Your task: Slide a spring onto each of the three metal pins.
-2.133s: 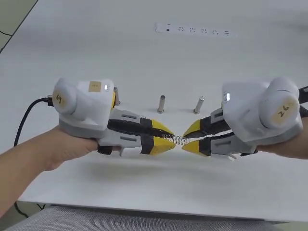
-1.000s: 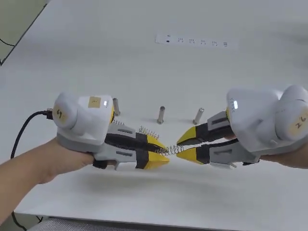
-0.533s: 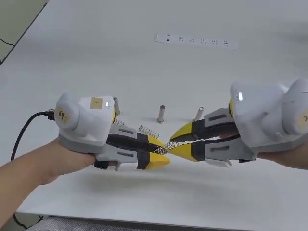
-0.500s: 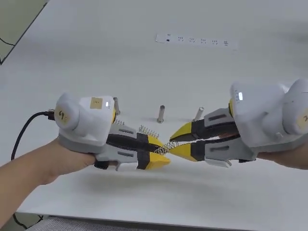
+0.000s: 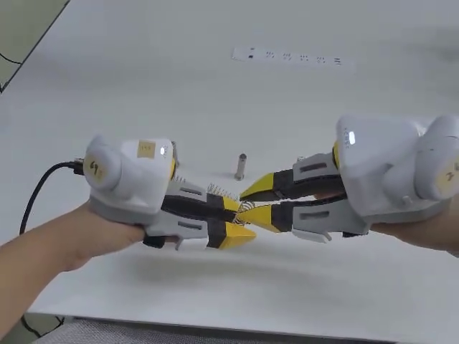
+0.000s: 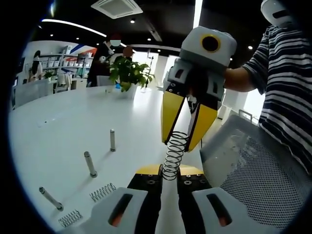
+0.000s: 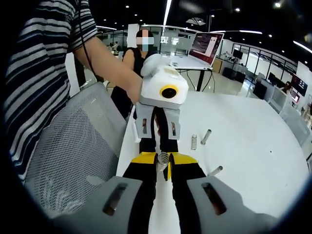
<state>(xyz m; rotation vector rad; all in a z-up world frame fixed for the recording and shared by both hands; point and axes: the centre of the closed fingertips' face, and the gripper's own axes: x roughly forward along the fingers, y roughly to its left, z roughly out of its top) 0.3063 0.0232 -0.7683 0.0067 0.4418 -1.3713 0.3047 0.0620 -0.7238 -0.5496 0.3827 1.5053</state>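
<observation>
My left gripper (image 5: pixel 240 229) (image 6: pixel 169 176) is shut on the near end of a small steel spring (image 5: pixel 246 208) (image 6: pixel 174 153). The spring's far end lies between the yellow jaws of my right gripper (image 5: pixel 246 203) (image 7: pixel 164 161), which stand slightly apart and close around it. Both grippers meet tip to tip above the white table's front. The middle pin (image 5: pixel 241 165) stands upright just behind them. All three pins (image 6: pixel 112 140) (image 6: pixel 89 164) (image 6: pixel 50 198) are bare. Two loose springs (image 6: pixel 103 192) (image 6: pixel 69 218) lie flat near the pins.
A white power strip (image 5: pixel 294 57) lies at the far side of the table (image 5: pixel 143 86). A black cable (image 5: pixel 36 193) trails from the left gripper. A grey mesh chair (image 6: pixel 243 165) stands at the table's near edge, in front of a person in a striped shirt.
The right gripper let go of the spring, opened and drew back. It then slid left over the spring's free end with its jaws narrowing. The left gripper kept hold.
</observation>
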